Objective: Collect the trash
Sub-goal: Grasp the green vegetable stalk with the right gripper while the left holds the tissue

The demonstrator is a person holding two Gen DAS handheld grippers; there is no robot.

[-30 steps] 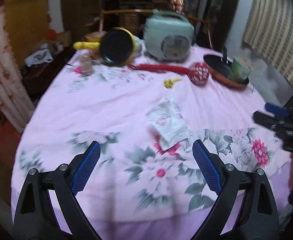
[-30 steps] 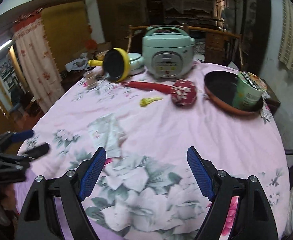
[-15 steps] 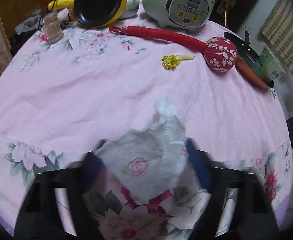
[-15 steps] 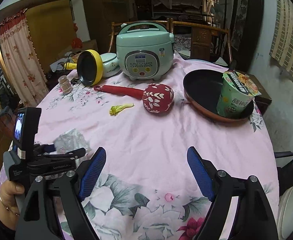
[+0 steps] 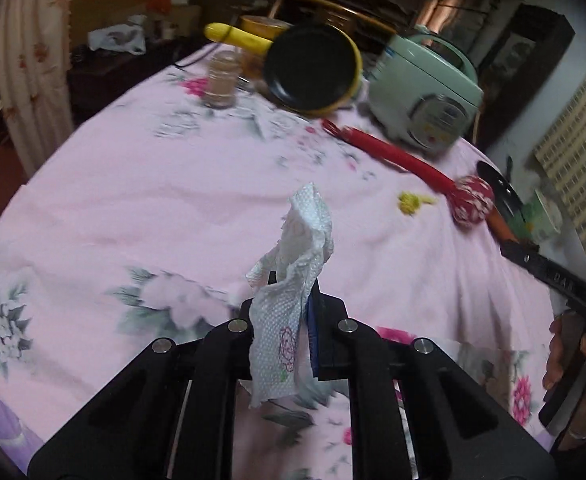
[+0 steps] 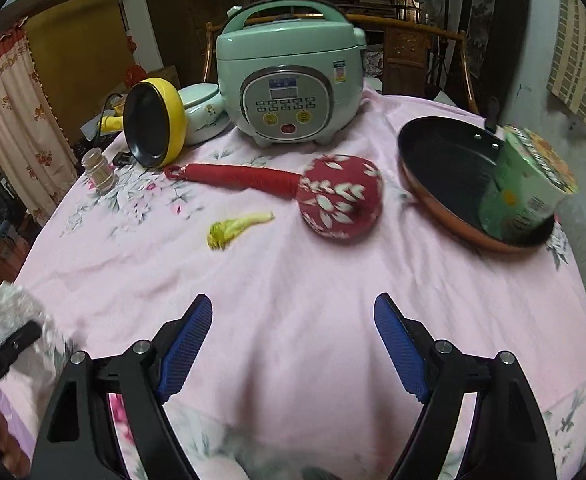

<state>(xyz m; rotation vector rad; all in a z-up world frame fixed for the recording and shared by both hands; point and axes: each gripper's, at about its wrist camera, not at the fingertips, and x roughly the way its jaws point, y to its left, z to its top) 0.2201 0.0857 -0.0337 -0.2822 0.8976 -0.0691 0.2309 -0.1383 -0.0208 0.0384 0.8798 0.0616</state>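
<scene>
White embossed paper, a crumpled napkin point(image 5: 293, 280) printed with a small rose, is pinched between the pressed-together blue pads of your left gripper point(image 5: 299, 312); it stands up above the fingers and hangs down below them, lifted clear of the pink floral tablecloth point(image 5: 133, 200). Your right gripper point(image 6: 293, 344) is spread wide with nothing between its blue pads point(image 6: 185, 348), hovering over a bare stretch of the cloth. Ahead of it lies a yellow-green vegetable scrap point(image 6: 233, 230), just beside the round head of a red fabric mallet point(image 6: 339, 196), apart from it. Farther back stands a mint-green rice cooker point(image 6: 289, 76), with a yellow-rimmed small pan point(image 6: 153, 124) tipped on its side to the left and a little jar point(image 6: 99, 172) near that. To the right, a green instant-noodle cup point(image 6: 525, 192) sits tilted inside a copper-edged frying pan point(image 6: 445, 156).
</scene>
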